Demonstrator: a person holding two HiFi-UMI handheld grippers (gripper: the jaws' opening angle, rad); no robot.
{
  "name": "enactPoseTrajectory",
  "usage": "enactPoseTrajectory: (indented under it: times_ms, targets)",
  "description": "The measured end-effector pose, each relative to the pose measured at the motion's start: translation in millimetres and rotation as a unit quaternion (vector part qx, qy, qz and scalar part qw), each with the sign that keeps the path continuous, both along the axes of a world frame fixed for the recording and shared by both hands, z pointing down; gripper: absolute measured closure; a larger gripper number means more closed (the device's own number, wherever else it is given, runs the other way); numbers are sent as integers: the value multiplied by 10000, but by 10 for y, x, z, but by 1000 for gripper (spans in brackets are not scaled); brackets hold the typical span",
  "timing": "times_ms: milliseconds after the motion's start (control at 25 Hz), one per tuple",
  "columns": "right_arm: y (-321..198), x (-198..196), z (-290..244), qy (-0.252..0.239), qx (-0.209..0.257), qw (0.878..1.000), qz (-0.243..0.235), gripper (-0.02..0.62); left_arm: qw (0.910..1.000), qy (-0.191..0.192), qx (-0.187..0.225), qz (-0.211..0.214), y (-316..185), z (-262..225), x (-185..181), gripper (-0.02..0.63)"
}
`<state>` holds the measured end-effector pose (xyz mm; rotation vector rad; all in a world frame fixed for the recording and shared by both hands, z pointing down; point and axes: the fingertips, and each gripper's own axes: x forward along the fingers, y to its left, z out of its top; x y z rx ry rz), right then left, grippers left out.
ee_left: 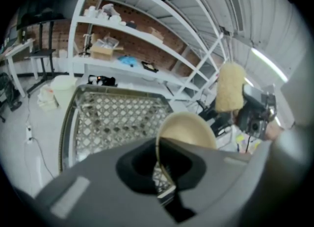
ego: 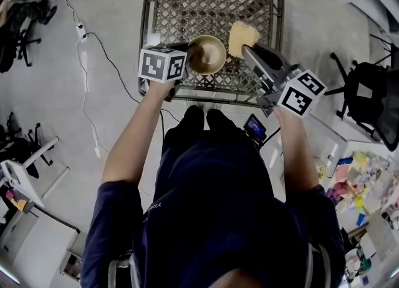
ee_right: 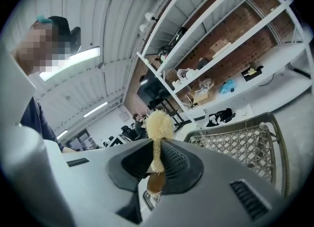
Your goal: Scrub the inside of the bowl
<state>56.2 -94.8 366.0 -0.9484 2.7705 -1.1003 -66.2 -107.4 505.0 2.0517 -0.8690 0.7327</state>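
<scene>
Over a wire basket, left gripper tight on the bowl rim, right gripper tight on a yellow scrubber

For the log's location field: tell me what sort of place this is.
Probably a lab or workshop-style office, not a kitchen: white metal shelving holding boxes stands against a brick wall, there are office chairs around, and a cable trails across the bare grey floor.
</scene>
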Motion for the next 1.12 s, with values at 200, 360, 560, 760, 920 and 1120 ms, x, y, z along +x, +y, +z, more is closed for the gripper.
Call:
enactPoseTrajectory:
  times_ms: [200,360,560,760,920,1120]
  targets:
    - [39,-4,52,59,-43,10000,-4,552,10000,-36,19,25,4,-9,3,600]
    - [40,-13,65,95,-54,9999,-2,552,9999,-73,33,79,9,-16,41,600]
    - [53,-18,85,152,-81,9999,-7,552,9998,-13,56,175,21,-20,127,600]
    - [48,-14,112,198,-121,9997,21,552,9997,-128,66,186,-3,-32,105,600]
    - [62,-27,129,272,-92,9996,-9,552,9997,-105,68,205,-9,-43,122,600]
    - [97,-20,140,305,-57,9995,-15,552,9997,-91,91,211,14,-48,141,598]
